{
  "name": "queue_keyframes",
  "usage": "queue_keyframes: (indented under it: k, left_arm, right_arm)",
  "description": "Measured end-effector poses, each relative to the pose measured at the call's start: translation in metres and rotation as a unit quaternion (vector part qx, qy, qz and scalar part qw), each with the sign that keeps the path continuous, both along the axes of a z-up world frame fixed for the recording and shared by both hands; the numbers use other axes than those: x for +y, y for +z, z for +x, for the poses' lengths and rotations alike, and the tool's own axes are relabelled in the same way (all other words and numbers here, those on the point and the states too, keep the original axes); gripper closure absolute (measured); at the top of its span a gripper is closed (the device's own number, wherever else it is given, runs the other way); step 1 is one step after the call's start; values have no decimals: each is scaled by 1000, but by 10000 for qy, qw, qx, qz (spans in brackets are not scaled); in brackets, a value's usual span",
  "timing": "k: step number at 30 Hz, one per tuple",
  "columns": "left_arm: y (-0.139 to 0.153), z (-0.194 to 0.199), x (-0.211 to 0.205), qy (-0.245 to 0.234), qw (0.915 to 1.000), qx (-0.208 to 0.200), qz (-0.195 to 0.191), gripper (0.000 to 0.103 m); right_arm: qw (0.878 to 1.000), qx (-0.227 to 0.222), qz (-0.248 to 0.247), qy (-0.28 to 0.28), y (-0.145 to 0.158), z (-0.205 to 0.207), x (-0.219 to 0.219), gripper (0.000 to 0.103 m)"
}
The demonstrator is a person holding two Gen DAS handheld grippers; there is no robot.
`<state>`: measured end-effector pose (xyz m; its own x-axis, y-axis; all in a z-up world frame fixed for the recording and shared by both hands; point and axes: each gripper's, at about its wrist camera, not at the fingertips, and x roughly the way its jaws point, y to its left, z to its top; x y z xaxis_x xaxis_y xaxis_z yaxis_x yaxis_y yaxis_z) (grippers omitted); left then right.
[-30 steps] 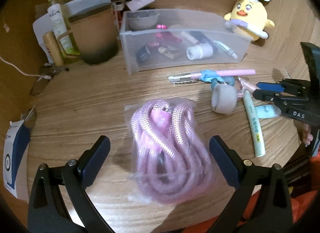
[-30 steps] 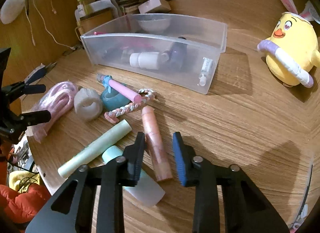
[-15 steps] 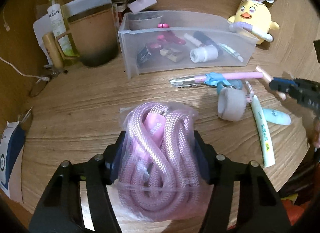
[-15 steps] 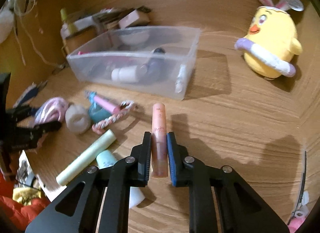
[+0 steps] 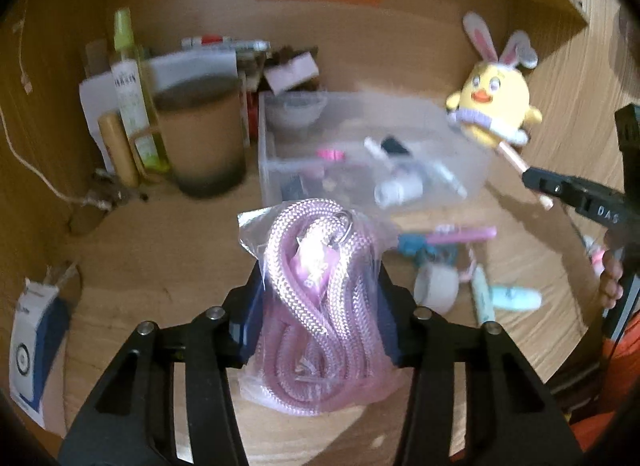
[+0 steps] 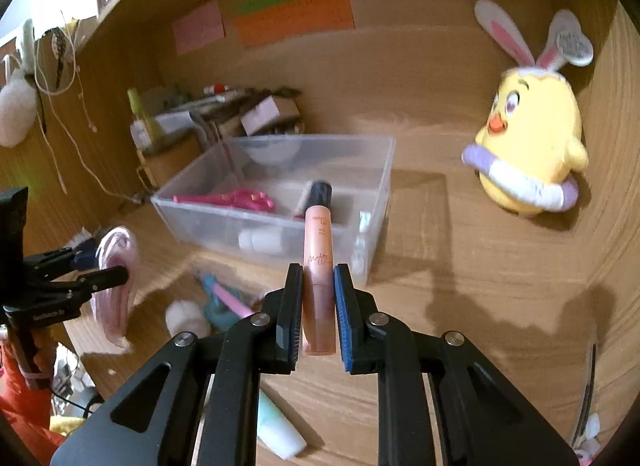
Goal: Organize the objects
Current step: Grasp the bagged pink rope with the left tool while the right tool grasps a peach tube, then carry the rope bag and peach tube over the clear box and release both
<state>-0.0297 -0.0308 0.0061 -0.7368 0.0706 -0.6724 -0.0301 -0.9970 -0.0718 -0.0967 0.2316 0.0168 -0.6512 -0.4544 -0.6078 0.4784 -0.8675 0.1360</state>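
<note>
While clear wood [image 6: 460, 278] flanks bin [image 6: 380, 185]

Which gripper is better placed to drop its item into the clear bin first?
Right. The right gripper holds the peach tube pointing at the clear bin; the left gripper holds the bagged pink rope farther back.

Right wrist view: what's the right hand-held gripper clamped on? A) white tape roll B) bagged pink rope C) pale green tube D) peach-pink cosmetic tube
D. The right hand-held gripper is shut on the peach-pink cosmetic tube, which stands up between its fingers in front of the clear bin; the bagged pink rope sits in the left hand-held gripper.
</note>
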Motion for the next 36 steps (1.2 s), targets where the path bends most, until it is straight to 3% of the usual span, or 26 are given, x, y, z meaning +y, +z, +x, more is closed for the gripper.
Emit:
queue_keyframes:
  k: [10, 18, 26, 36]
  left_arm:
    - [46, -20, -19, 4, 9983, 543, 220, 55]
    - [69, -66, -35, 53, 9982, 528, 264, 55]
    - [62, -119, -31, 12, 9997, 208, 111, 55]
    - [46, -163, -6, -418, 9990, -136, 55, 54]
  right_arm:
    - [9992, 378, -134, -18, 30, -19, -18, 89]
    - [9995, 323, -63, -13, 32, -46, -37, 89]
    - [9998, 5, 195, -13, 13, -75, -56, 89]
    - [9980, -391, 471, 153, -17, -98, -78, 89]
